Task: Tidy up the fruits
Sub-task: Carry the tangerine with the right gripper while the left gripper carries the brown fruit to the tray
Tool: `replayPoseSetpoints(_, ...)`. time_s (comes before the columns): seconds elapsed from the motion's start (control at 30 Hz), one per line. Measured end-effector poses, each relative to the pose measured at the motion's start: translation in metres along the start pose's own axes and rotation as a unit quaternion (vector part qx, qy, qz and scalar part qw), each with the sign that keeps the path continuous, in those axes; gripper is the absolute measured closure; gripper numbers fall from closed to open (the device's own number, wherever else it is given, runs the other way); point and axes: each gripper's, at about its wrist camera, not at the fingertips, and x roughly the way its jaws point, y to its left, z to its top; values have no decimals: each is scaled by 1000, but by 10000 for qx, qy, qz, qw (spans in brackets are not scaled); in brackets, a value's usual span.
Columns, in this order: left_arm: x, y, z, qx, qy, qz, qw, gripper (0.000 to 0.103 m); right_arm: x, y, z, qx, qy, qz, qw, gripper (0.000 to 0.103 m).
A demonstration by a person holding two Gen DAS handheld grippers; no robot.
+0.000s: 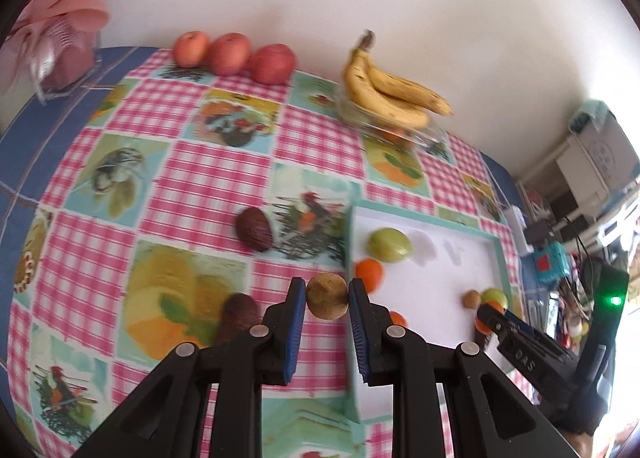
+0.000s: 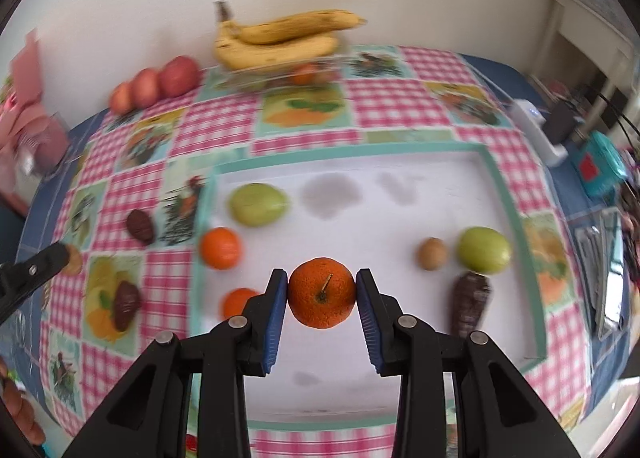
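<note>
Left wrist view shows the left gripper (image 1: pixel 327 296) with its jaws pinching a small brown round fruit (image 1: pixel 327 297), held above the checked cloth of the table (image 1: pixel 192 186) just beside the near left corner of the white tray (image 1: pixel 440 258); right wrist view shows the right gripper (image 2: pixel 322 292) with its jaws pressed onto an orange mandarin (image 2: pixel 322 292), stem towards the camera, held over the middle of the tray floor; whether either fruit touches the surface beneath cannot be told.

Both hands appear to be mid-carry, each bringing one fruit to its group; judging by the layout, the tray is being sorted by kind. Two mandarins (image 2: pixel 221 248) lie along the tray's left edge below a green fruit (image 2: pixel 258 204); on the right side sit a second small brown fruit (image 2: pixel 431 253), another green fruit (image 2: pixel 484 250) and a dark scaly fruit (image 2: pixel 470 304). The next move likely calls for setting the held mandarin down beside the other two, low and gently so it does not roll, and for bringing the brown fruit over the rim to its match.

Outside the tray, two more dark scaly fruits (image 1: pixel 254 229) lie on the cloth; a glass dish (image 1: pixel 400 130) at the back carries a bunch of bananas (image 1: pixel 394 92) with something orange beneath; three red apples (image 1: pixel 232 54) stand in a row by the wall.
</note>
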Motion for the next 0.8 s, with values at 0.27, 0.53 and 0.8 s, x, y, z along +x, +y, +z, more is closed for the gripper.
replayPoseSetpoints(0.27,8,-41,-11,497,131,-179,9985,80,-7,-45,-2,413,-69,-276,9987,66)
replayPoseSetpoints(0.53,14,-62,-19,760,269,-230,9965,80,-24,-65,0,587,-302,-564,9962,66)
replayPoseSetpoints(0.8,23,-79,-27,994,421,-225,9939,80,-32,-83,-3,703,-347,-839,9934,66)
